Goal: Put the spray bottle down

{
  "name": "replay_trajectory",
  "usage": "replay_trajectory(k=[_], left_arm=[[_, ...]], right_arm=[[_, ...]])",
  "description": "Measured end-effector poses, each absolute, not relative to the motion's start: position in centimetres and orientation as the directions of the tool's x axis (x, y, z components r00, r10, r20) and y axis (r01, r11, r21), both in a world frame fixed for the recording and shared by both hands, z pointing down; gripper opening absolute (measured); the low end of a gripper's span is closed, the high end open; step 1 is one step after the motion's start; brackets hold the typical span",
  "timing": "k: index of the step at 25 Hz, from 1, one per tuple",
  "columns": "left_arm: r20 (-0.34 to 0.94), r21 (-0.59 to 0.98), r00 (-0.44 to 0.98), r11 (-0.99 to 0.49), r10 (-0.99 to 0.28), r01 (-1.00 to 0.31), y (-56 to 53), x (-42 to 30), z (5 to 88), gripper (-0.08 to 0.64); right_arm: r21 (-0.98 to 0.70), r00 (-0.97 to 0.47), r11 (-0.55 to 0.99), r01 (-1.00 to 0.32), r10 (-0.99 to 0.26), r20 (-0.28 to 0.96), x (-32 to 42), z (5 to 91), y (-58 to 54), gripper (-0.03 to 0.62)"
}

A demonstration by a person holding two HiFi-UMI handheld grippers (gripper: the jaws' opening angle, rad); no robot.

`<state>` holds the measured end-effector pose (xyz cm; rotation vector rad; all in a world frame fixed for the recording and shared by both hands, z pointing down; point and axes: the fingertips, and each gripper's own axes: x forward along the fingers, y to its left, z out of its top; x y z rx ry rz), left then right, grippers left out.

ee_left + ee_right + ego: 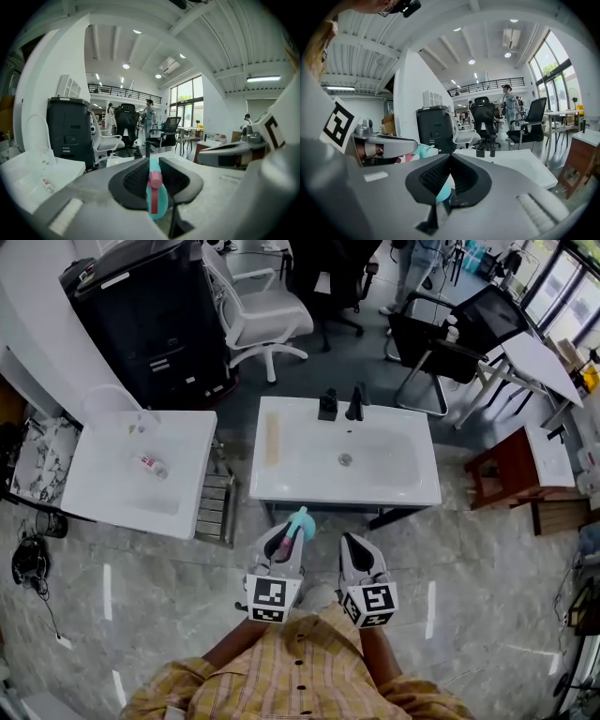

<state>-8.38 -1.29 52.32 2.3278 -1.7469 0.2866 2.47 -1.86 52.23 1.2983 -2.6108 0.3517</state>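
Observation:
A teal spray bottle with a pink trigger sits between the pads of my left gripper, which is shut on it. In the head view its teal head pokes out ahead of the left gripper, just short of the front edge of the white sink table. Beside it, my right gripper is held at the same height. In the right gripper view the right gripper has its pad tips together, with a small teal thing low between the pads; I cannot tell what it is.
The sink table carries a black faucet and a black dispenser at its far edge. A second white basin with a small bottle stands left. Behind are a black cabinet and office chairs; a red-brown stool stands right.

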Motion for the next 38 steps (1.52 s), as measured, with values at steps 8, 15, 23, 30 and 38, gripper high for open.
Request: replay_trajectory(k=[8,15,23,30,38], left_arm=[[0.317,0.049,0.256,-0.254,-0.913,-0.966,-5.1,-9.2,54.0,0.067],[0.322,0.029,0.217,-0.22,-0.922,-0.975,-11.0,-10.0,53.2,0.067],[0.316,0.022,0.173,-0.176,-0.933,-0.984,-18.0,-10.1,52.6,0.067],[0.303,0.016,0.141,-0.142,-0.942,-0.99,-22.6,-10.2,53.0,0.067],[0.294,0.008,0.097,-0.099,-0.951,-0.995,-28.2,-11.4,54.1,0.067]], right_arm=[[-0.147,-0.618,0.604,-0.783,-0.729,0.294,1.1,53.8,-6.2,0.002],[-0.207,-0.68,0.648,-0.733,-0.684,0.265,0.0,52.3,-13.2,0.002],[-0.209,-0.721,0.692,-0.691,-0.644,0.255,-0.7,51.9,-20.3,0.002],[-0.253,-0.752,0.708,-0.659,-0.616,0.234,-0.4,52.0,-24.9,0.002],[-0.265,-0.764,0.717,-0.645,-0.596,0.246,-0.2,53.7,-28.4,0.002]])
